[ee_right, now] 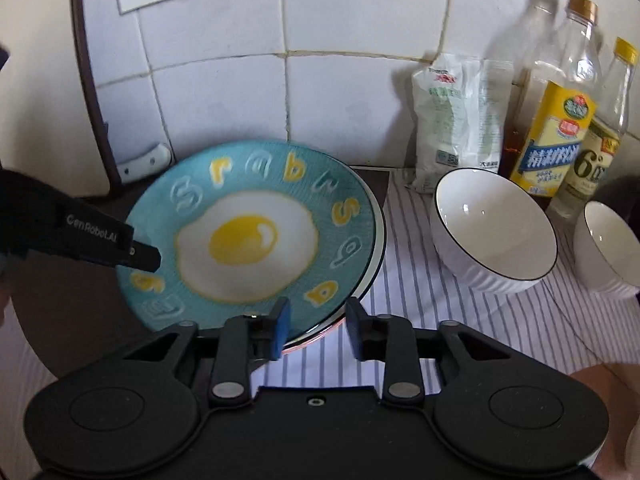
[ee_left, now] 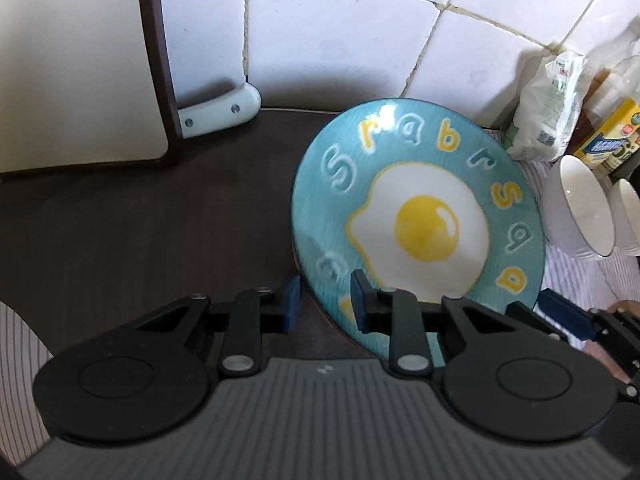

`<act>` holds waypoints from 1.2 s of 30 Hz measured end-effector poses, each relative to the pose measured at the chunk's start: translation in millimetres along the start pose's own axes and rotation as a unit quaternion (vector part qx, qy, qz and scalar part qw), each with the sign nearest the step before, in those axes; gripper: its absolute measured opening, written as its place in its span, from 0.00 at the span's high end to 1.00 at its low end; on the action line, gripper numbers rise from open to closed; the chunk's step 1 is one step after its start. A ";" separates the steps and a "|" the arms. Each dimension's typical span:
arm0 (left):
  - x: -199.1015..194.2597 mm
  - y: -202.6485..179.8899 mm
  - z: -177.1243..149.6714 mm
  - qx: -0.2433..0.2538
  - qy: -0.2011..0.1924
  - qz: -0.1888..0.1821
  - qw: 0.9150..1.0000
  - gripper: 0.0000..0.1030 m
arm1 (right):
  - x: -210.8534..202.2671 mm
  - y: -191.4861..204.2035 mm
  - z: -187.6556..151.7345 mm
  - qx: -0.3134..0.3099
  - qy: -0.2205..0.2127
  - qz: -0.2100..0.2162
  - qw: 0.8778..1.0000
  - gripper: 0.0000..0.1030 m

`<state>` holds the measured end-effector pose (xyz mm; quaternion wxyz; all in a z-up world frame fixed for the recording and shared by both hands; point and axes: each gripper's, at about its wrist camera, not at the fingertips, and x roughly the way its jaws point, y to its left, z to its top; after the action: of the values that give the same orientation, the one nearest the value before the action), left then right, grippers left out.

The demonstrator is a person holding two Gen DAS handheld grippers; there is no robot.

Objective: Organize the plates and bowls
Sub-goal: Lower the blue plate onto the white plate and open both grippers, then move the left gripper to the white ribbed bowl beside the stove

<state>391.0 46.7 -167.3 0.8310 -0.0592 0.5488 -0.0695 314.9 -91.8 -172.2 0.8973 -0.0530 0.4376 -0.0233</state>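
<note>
A teal plate with a fried-egg picture is tilted up off the counter. My left gripper straddles its near-left rim, jaws a little apart with the rim between the pads; it also shows in the right wrist view at the plate's left edge. My right gripper is open just in front of the plate's near rim, its blue pads beside the edge. Under the teal plate lies a white plate's rim. Two white bowls stand to the right.
A striped cloth covers the right of the dark counter. A white bag and several bottles stand against the tiled wall. A white board with a dark edge stands at the left.
</note>
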 end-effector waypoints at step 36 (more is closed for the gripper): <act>-190.4 -101.1 -69.2 0.137 -0.037 0.050 0.989 0.18 | -183.4 -52.3 -32.8 0.021 -0.120 0.055 0.991 0.31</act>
<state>248.3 -19.9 -4.6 0.8535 0.0800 0.5052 -0.0997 176.3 -130.0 -42.6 0.9442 -0.0125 0.3281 0.0238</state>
